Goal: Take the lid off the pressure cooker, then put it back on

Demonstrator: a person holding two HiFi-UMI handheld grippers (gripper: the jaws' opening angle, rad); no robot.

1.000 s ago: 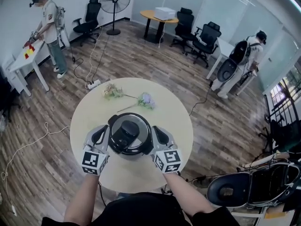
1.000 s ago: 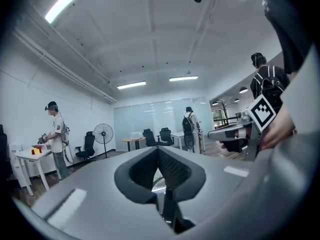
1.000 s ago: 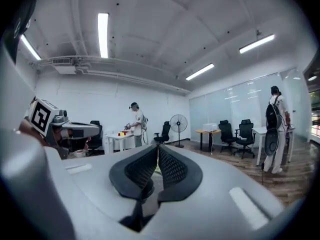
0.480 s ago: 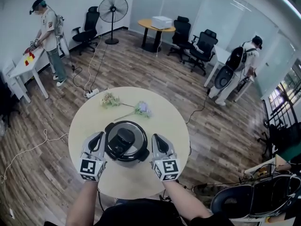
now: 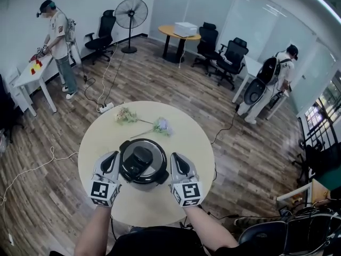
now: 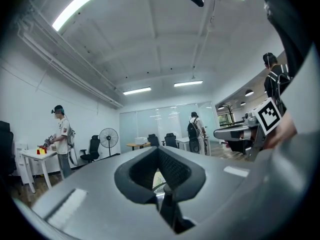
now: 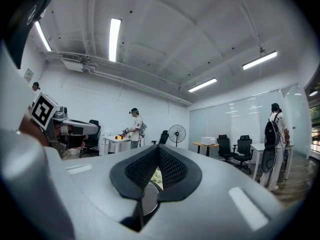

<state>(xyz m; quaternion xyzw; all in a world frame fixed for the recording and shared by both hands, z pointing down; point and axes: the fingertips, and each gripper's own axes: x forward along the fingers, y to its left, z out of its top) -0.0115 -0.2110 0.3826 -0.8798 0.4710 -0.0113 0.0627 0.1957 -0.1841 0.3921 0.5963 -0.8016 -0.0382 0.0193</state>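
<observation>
The pressure cooker stands on the round beige table, with its black-knobbed silver lid sitting on it. My left gripper is shut, tips against the cooker's left side. My right gripper is shut against the right side. In the left gripper view the jaws are together, with a dark edge low in the gap. In the right gripper view the closed jaws show a sliver of the silver lid below them. Whether either gripper pinches the rim is hidden.
Two artificial flower sprigs lie on the table's far side. Cables and a power strip run over the wooden floor. A fan, office chairs, other tables and two people stand farther off.
The head view has pulled back a little, so the cooker looks smaller. Both grippers stay shut at the cooker's sides, and the lid still sits on it.
</observation>
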